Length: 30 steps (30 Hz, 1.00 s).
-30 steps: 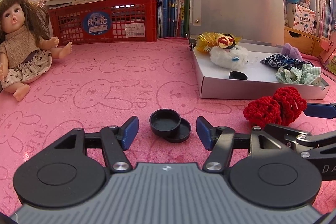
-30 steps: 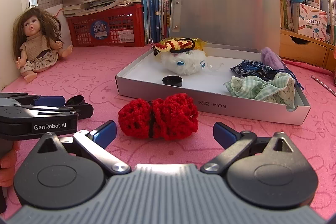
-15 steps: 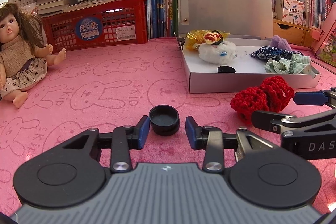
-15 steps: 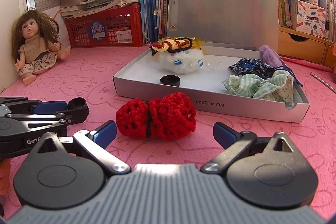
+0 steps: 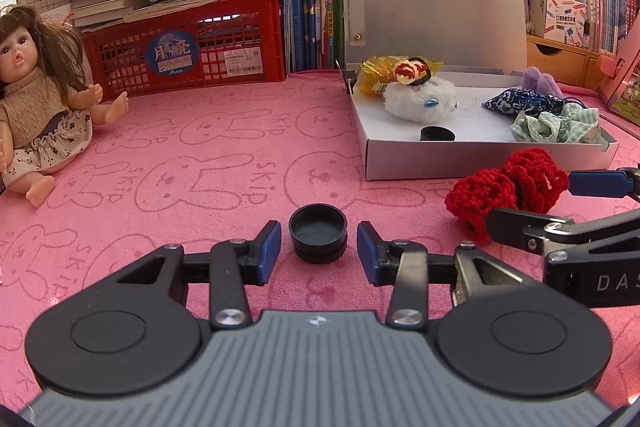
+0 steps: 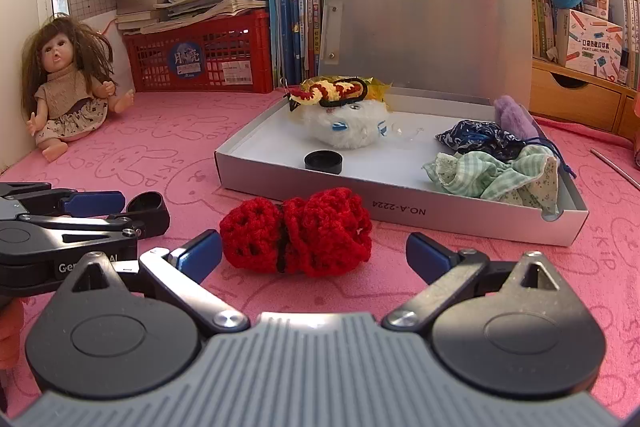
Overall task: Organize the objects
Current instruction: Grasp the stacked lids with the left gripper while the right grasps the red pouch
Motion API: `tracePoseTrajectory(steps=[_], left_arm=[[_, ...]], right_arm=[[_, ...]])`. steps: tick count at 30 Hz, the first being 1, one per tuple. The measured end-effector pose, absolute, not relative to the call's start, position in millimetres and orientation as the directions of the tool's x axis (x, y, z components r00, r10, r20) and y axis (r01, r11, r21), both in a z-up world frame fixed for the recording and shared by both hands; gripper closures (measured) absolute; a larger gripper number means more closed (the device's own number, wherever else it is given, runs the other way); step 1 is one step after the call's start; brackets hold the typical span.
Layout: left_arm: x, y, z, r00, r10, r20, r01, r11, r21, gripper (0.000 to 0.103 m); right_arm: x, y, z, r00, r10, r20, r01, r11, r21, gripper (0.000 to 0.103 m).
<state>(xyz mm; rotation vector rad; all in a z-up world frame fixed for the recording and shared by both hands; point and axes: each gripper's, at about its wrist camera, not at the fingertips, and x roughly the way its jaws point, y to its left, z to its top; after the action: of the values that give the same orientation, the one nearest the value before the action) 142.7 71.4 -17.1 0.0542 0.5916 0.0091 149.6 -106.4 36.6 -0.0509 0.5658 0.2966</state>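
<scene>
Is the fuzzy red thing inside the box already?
No, the red crochet piece lies on the pink cloth in front of the open box.

Pink rabbit-patterned cloth (image 5: 224, 163), red crocheted bundle (image 6: 296, 241), black caps (image 5: 318, 239), silver box (image 6: 400, 199).

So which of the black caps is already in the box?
The single black cap in front of the white fluffy toy. The other caps sit stacked on the pink cloth.
</scene>
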Motion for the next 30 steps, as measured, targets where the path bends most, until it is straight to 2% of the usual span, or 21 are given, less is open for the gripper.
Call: tracePoseTrajectory(steps=[1,3,12,15,17,20,23,30], left_arm=[[144.0,71.7,-17.0,0.831,0.027,-0.556,0.002,0.999,0.051,0.045],[147.2,71.5,-17.5,0.83,0.025,-0.557,0.003,0.999,0.049,0.043],[157.1,76.1,-23.3,0.81,0.023,-0.586,-0.015,1.0,0.018,0.046],[155.9,73.1,-23.3,0.814,0.007,-0.581,0.008,1.0,0.023,0.057],[154.6,70.1,-23.3,0.816,0.003,-0.577,0.02,0.999,0.034,0.065],[152.2,66.5,-23.2,0.819,0.011,-0.574,0.021,0.999,0.049,0.065],[149.3,68.1,-21.8,0.815,0.009,-0.579,0.01,1.0,0.03,0.065],[118.5,65.2,-13.5,0.828,-0.017,-0.561,0.011,1.0,-0.013,0.065]], right_arm=[[150.7,-104.1,36.7,0.802,0.261,-0.537,-0.3,0.954,0.016,0.001],[152.9,-98.0,36.3,0.802,0.253,-0.541,-0.315,0.949,-0.023,0.001],[165.7,-92.6,28.7,0.774,0.253,-0.581,-0.332,0.943,-0.033,0.001],[165.6,-92.4,28.4,0.764,0.267,-0.587,-0.343,0.939,-0.02,0.008],[164.7,-92.4,28.6,0.753,0.291,-0.59,-0.357,0.934,0.005,0.019],[160.0,-91.8,31.8,0.758,0.306,-0.575,-0.372,0.928,0.004,0.034],[155.0,-101.0,39.0,0.763,0.318,-0.563,-0.363,0.931,0.033,0.04],[127.5,-135.7,48.2,0.782,0.275,-0.559,-0.269,0.958,0.097,0.041]])
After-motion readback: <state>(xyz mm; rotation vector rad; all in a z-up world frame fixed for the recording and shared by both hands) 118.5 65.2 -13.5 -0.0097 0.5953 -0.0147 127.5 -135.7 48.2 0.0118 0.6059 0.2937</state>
